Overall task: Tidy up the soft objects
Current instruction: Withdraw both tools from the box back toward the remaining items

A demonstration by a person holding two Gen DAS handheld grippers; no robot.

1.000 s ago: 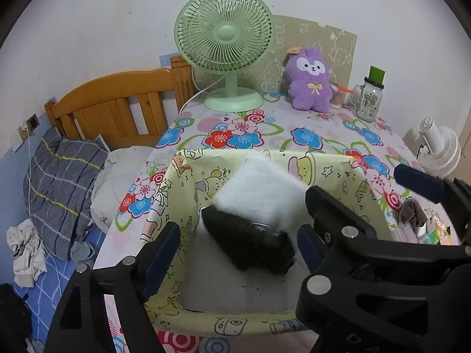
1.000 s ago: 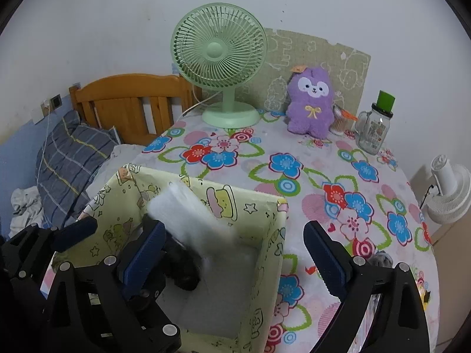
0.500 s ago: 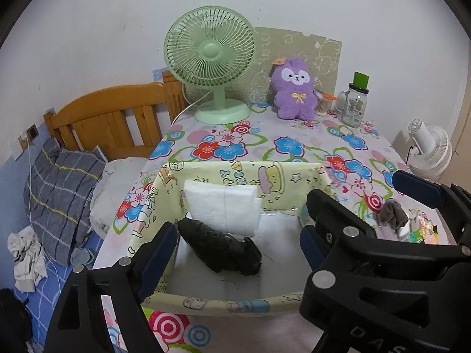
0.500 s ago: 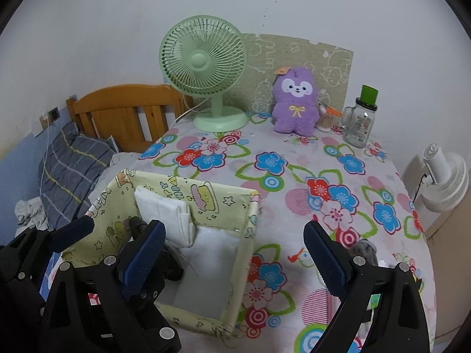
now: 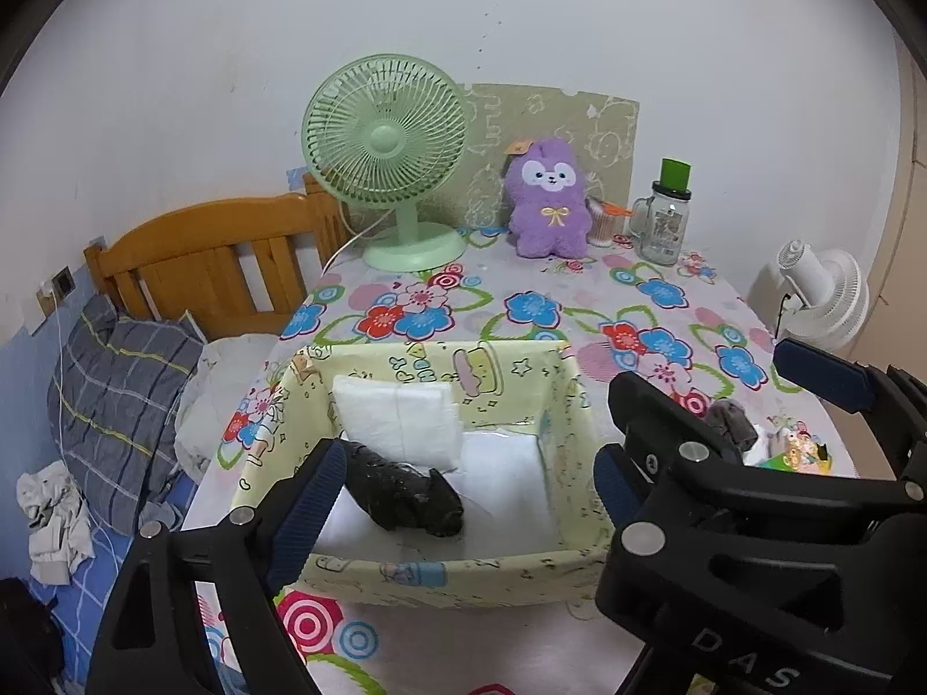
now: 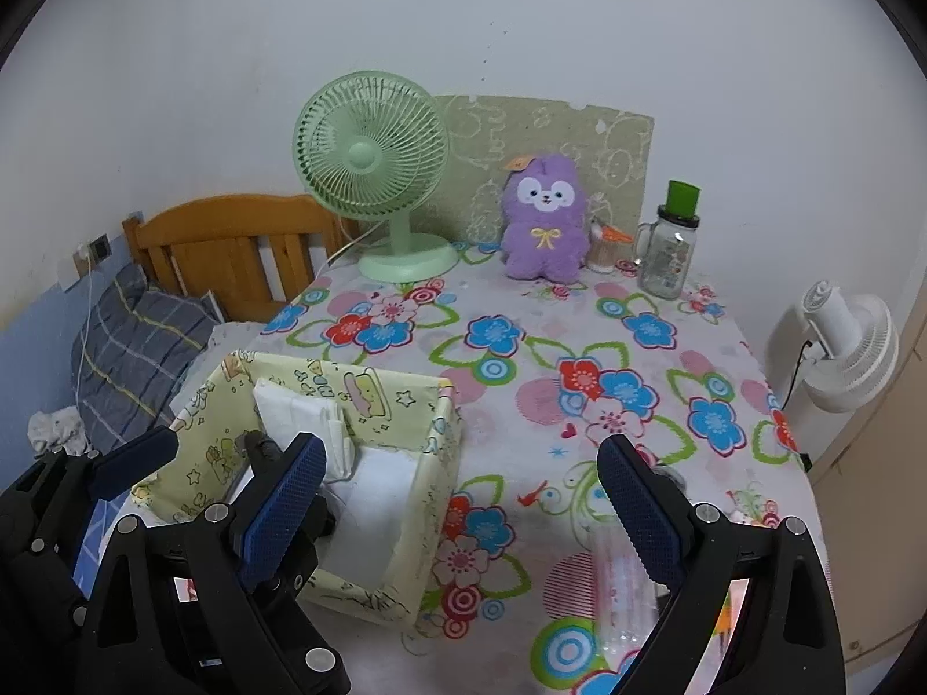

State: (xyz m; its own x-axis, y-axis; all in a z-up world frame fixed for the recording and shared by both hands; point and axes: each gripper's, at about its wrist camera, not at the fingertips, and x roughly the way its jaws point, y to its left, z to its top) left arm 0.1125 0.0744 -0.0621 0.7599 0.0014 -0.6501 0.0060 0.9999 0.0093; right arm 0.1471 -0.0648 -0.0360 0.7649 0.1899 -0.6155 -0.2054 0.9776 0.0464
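Note:
A yellow cartoon-print fabric box (image 5: 510,370) (image 6: 429,423) sits on the flowered table. Inside it a folded white cloth (image 5: 400,423) (image 6: 301,411) leans against the far wall, and a dark rolled cloth (image 5: 405,492) lies on the white lining. My left gripper (image 5: 463,492) is open and empty, hovering above the box's near side. My right gripper (image 6: 457,498) is open and empty, above the table right of the box. A grey bundled cloth (image 5: 730,417) lies on the table right of the box. A purple plush toy (image 5: 547,197) (image 6: 542,217) stands at the back.
A green desk fan (image 5: 388,156) (image 6: 371,168) and a glass jar with a green lid (image 5: 663,214) (image 6: 669,240) stand at the back. A white fan (image 6: 851,341) stands off the right edge. A wooden bed frame (image 5: 214,255) and pillow (image 5: 121,382) are to the left. A clear plastic packet (image 6: 620,596) lies near the front.
The white cloth dropped from above the box and now leans against its far wall. Both grippers have pulled back and up from the box, staying open.

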